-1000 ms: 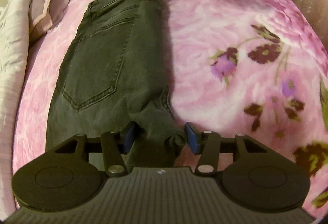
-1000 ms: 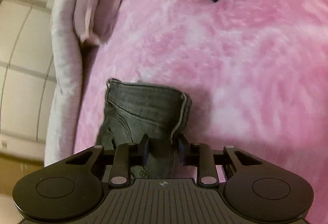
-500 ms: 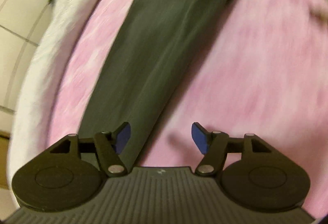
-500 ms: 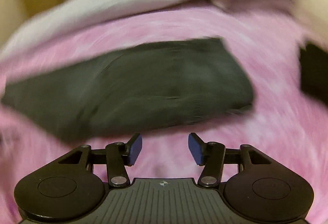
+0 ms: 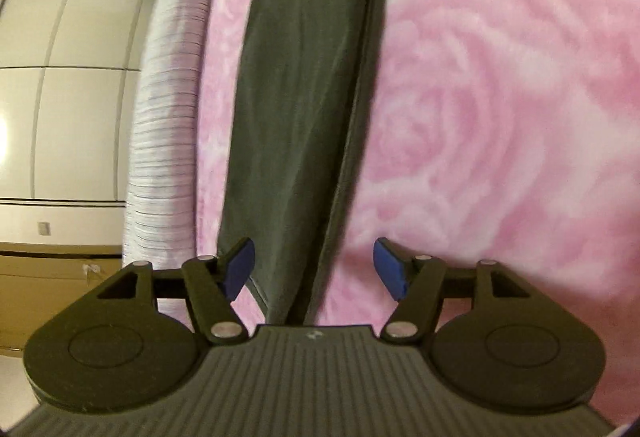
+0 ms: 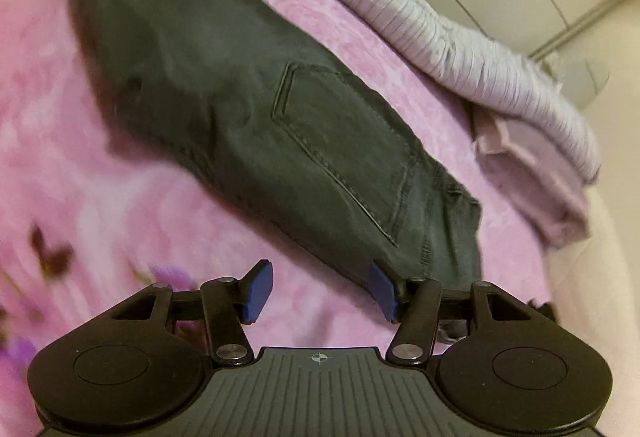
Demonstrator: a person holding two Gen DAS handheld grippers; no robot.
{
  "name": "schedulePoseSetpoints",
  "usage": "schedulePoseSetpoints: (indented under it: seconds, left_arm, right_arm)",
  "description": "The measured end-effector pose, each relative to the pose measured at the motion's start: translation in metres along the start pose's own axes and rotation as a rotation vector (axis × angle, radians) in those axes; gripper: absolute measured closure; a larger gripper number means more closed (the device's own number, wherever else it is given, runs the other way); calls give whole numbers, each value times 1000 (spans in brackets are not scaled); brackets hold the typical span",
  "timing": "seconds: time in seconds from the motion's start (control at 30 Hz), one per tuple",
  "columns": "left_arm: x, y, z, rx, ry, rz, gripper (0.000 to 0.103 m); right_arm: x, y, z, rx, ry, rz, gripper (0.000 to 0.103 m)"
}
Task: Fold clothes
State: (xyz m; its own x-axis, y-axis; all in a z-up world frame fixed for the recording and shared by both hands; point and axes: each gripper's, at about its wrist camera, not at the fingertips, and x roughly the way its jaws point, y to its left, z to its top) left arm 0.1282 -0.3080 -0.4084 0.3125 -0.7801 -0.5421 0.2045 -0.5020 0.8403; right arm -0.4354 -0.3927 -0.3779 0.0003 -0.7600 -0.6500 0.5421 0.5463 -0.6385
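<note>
A pair of dark grey jeans (image 5: 304, 97) lies folded lengthwise on the pink blanket. In the left wrist view one long leg runs from the top edge down to my left gripper (image 5: 314, 269), which is open. The leg's end lies under the gap, nearer the left pad, and neither pad touches it. In the right wrist view the seat with its back pocket (image 6: 340, 141) and the waistband (image 6: 460, 225) lie just ahead of my right gripper (image 6: 320, 289). Its jaws are opening over bare blanket, and its right fingertip (image 6: 380, 289) is at the jeans' edge.
The pink flowered blanket (image 5: 500, 117) covers the bed. A striped pale quilt (image 5: 168, 125) is bunched along the bed's far side, with a folded pink cloth (image 6: 532, 181) beside it. White wardrobe doors (image 5: 60, 77) stand beyond the bed's edge.
Both grippers have let go of the jeans and opened. The left one has travelled down the leg to its end. The right one has rolled and drawn back from the waistband.
</note>
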Motion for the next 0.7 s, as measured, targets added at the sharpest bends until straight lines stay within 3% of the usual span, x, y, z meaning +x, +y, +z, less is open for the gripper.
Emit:
schedulePoseSetpoints:
  seconds: [0.3, 0.5, 0.7]
  left_arm:
    - [38, -3, 7, 44, -14, 144, 61]
    - [42, -10, 10, 56, -13, 167, 77]
    - [54, -9, 14, -2, 14, 162, 94]
  right_arm:
    - [22, 10, -47, -268, -129, -159, 38]
    - [41, 2, -61, -370, -160, -226, 36]
    - [58, -8, -65, -497, -138, -221, 36]
